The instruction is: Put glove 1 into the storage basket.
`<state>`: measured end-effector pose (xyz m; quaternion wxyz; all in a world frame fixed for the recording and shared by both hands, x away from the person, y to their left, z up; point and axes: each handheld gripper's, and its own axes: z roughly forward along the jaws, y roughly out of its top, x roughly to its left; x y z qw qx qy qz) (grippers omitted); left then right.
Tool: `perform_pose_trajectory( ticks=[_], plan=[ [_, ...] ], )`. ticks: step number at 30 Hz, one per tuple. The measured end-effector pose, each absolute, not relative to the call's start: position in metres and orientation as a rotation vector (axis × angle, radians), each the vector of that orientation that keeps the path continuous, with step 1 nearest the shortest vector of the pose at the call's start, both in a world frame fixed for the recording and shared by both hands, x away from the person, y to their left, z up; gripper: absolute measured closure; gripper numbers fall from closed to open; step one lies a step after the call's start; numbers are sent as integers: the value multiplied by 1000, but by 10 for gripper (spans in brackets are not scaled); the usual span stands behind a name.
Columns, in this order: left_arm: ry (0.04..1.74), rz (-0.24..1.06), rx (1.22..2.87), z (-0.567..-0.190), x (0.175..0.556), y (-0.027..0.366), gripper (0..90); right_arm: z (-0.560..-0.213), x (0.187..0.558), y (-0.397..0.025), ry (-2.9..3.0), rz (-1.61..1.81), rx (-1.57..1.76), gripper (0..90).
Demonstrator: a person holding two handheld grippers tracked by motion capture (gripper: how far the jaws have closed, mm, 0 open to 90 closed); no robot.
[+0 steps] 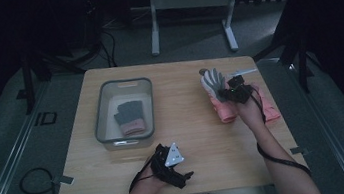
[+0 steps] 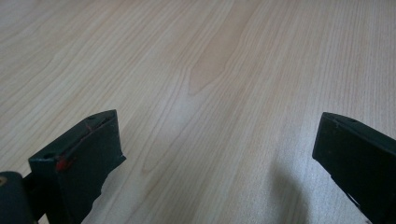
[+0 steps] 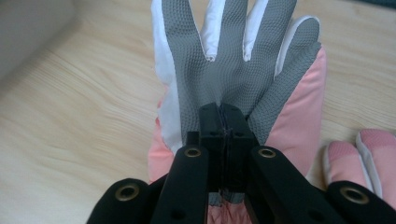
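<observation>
Near the table's (image 1: 200,138) right edge, right gripper (image 3: 223,112) pinched shut on the grey-palmed glove (image 3: 233,65); lift straight, carry to the bin (image 1: 104,93). Left gripper (image 2: 215,140) idle, jaws apart, near edge.

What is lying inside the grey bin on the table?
Inside the grey bin lies one glove, grey at the fingers and pink at the cuff, flat on the pale floor. What is under that glove cannot be seen, because it covers that part of the floor.

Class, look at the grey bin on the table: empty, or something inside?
Not empty. The bin holds one grey glove with a pink cuff, lying flat on its floor.
</observation>
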<state>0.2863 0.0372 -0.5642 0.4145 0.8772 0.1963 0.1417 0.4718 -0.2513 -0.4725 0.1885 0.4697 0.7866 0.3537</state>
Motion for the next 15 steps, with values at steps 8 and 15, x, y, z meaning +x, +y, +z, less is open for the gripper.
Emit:
perform_pose_trajectory(
  ticks=[8,15],
  plan=[
    [503,367,2201,-564,286,39,10,-449,418,-238,2091,1103,1490,887],
    [511,349,2191,-565,288,40,10,-457,389,-229,2036,1167,1559,887]
  ],
)
